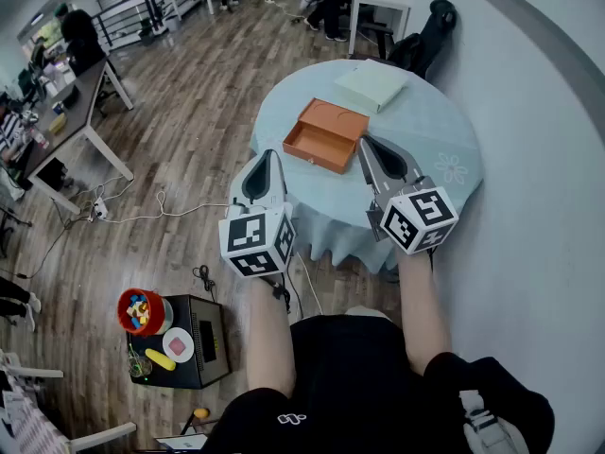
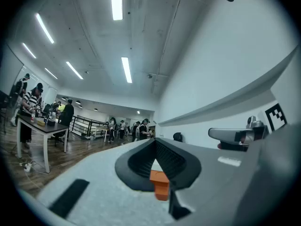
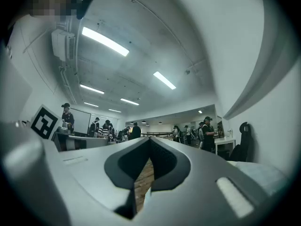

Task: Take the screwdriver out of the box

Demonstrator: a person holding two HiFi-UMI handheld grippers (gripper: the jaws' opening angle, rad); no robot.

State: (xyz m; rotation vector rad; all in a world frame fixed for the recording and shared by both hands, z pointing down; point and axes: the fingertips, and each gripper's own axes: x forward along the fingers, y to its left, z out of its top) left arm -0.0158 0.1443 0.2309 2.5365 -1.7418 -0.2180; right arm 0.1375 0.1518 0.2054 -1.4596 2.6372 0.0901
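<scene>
An open orange box (image 1: 324, 134) lies on the round table (image 1: 444, 130), which has a pale blue cloth. No screwdriver shows in it from here. My left gripper (image 1: 271, 154) hovers at the table's near left edge, just short of the box, jaws shut and empty. My right gripper (image 1: 364, 142) is held over the cloth close to the box's right end, also shut and empty. In the left gripper view a corner of the orange box (image 2: 160, 182) shows below the meeting tips of the left gripper (image 2: 155, 142). In the right gripper view, the right gripper (image 3: 149, 140) frames only wooden floor.
A pale green flat box (image 1: 371, 84) rests on the table's far side. A black chair (image 1: 425, 31) and a white table (image 1: 378, 8) stand beyond. On the floor at my left sit a black case (image 1: 194, 343) with a red cup (image 1: 139, 310), and cables (image 1: 142, 218). A desk (image 1: 71, 112) stands far left.
</scene>
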